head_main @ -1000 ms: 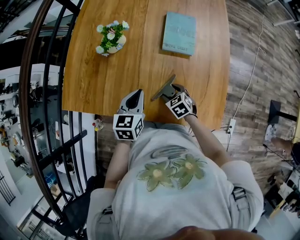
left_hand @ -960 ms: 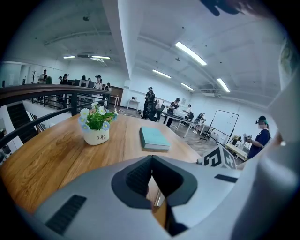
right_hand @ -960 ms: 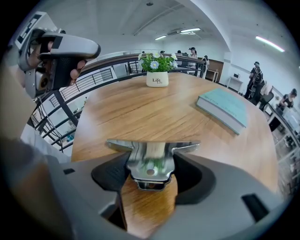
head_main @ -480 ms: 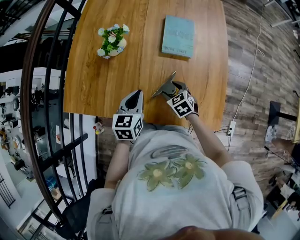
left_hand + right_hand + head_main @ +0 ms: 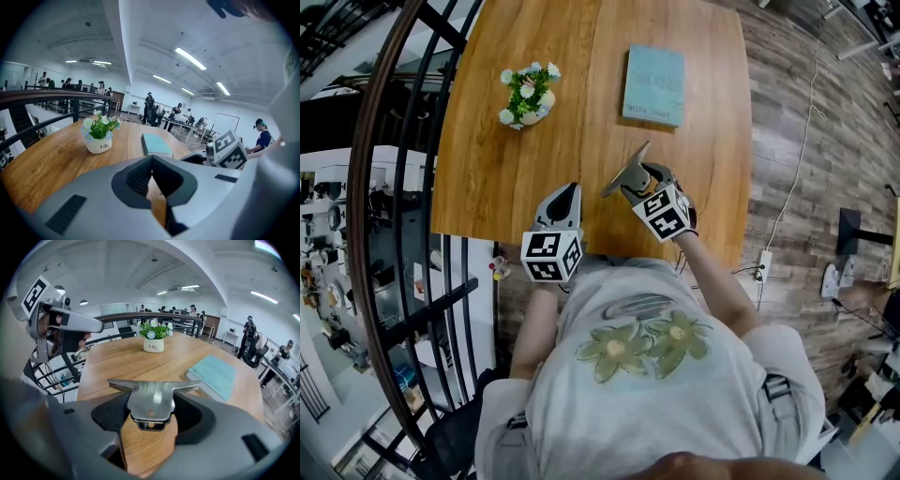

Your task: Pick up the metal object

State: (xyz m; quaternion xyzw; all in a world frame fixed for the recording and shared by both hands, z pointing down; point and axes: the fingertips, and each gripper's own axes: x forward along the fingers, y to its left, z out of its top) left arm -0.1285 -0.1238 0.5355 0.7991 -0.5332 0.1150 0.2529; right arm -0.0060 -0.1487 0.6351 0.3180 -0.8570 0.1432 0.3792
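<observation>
The right gripper (image 5: pixel 150 411) squeezes a shiny, flat metal object (image 5: pixel 151 397) between its jaws; it has a wide top and a small hole. The left gripper (image 5: pixel 151 174) has its jaws pressed together, empty.

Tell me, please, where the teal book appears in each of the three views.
Head view: the teal book lies upper right of centre on the table.
Left gripper view: near the centre.
Right gripper view: right of centre, beyond the metal object.
Shared landmark: the white flower pot, left of the book in all three.
</observation>
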